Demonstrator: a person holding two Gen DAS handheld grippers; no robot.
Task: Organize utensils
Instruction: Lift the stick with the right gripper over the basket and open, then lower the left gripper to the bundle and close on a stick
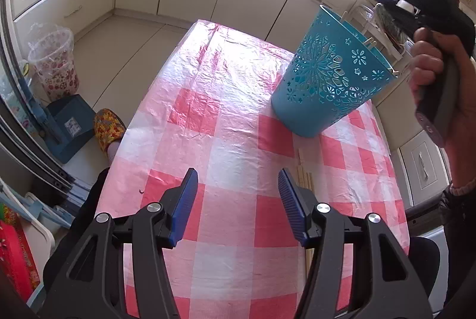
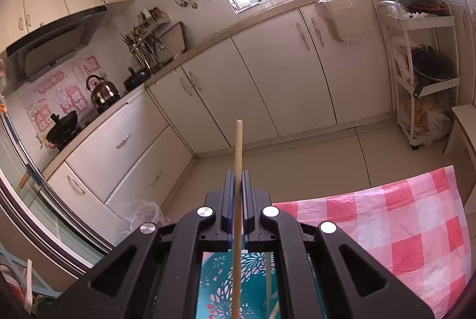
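A blue cut-out holder (image 1: pixel 330 81) stands on the table with the red-and-white checked cloth (image 1: pixel 226 140); chopstick ends stick out of its rim. My left gripper (image 1: pixel 238 188) is open and empty above the cloth. Several wooden chopsticks (image 1: pixel 306 179) lie on the cloth just right of its right finger. My right gripper (image 2: pixel 238 179) is shut on a single wooden chopstick (image 2: pixel 238 146), held upright above the holder's open mouth (image 2: pixel 255 277), where another chopstick stands inside. In the left wrist view the right gripper's body (image 1: pixel 422 0) is above and right of the holder.
Cream kitchen cabinets (image 2: pixel 267 87) and a tiled floor surround the table. A clear patterned bin (image 1: pixel 53 60) and a blue box (image 1: pixel 71 122) stand on the floor to the left. A white shelf rack (image 2: pixel 422 75) stands at the right.
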